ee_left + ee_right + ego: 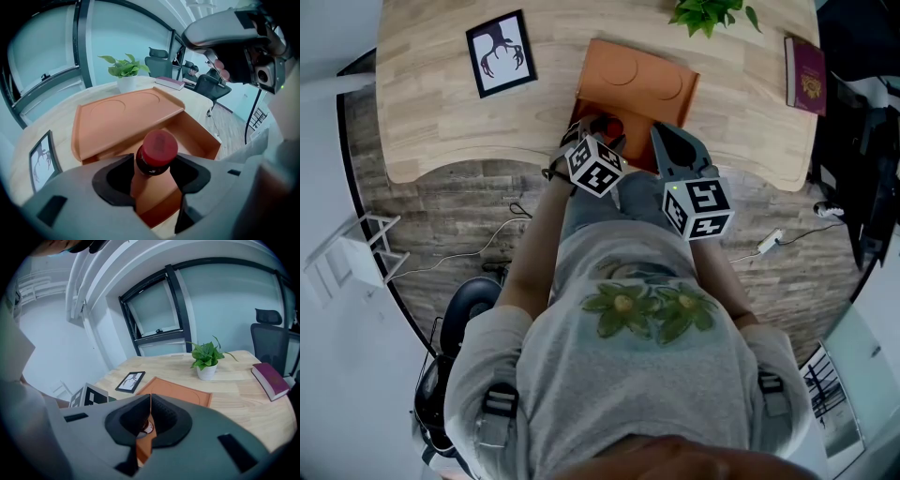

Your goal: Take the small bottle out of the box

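Left gripper (154, 163) jaws apart round red-capped small bottle (159, 146) in orange cardboard box (199, 137); right gripper (150, 401) jaws together. Clamp under cap, lift straight.

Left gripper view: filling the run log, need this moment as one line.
left gripper: jaws around bottle, grip unclear | bottle: in open box | right gripper: shut, empty

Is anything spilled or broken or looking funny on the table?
Nothing is spilled or broken. The only slightly odd thing: the framed picture lies flat and crooked on the table. The small bottle stands in the open box.
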The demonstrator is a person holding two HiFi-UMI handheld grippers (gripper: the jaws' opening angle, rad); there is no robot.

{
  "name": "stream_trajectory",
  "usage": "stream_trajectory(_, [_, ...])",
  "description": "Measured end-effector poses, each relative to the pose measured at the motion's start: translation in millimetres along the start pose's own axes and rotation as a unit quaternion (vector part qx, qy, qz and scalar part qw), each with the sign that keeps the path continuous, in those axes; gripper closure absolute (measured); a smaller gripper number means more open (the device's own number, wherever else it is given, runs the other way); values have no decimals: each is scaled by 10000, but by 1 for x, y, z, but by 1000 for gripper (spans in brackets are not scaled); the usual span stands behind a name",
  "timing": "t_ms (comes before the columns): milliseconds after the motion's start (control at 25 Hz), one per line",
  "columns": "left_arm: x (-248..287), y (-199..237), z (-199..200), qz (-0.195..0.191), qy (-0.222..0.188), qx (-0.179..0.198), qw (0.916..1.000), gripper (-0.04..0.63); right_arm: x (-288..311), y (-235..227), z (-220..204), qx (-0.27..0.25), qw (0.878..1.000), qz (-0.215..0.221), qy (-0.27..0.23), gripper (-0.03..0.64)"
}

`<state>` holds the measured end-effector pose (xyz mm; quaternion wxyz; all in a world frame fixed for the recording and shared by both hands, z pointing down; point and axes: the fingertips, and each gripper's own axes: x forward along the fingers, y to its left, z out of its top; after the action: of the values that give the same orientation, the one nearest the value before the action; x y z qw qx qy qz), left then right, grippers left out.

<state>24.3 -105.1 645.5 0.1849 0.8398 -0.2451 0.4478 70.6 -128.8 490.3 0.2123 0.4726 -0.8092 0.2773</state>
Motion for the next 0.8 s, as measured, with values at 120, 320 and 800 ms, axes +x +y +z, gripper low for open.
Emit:
stream_trajectory(120, [0,-1,1,-22,-29,20,10000,359,0,-1,0,12,10000,-14,10,607])
stream_trajectory(320, [0,-2,1,-92,-38,92,9999,367,-1,-1,-2,31,10000,-18,15,607])
stream_trajectory(800, [-4,-5,-4,-42,-112,147,9998,370,1,3,2,-5,10000,17,-18,607])
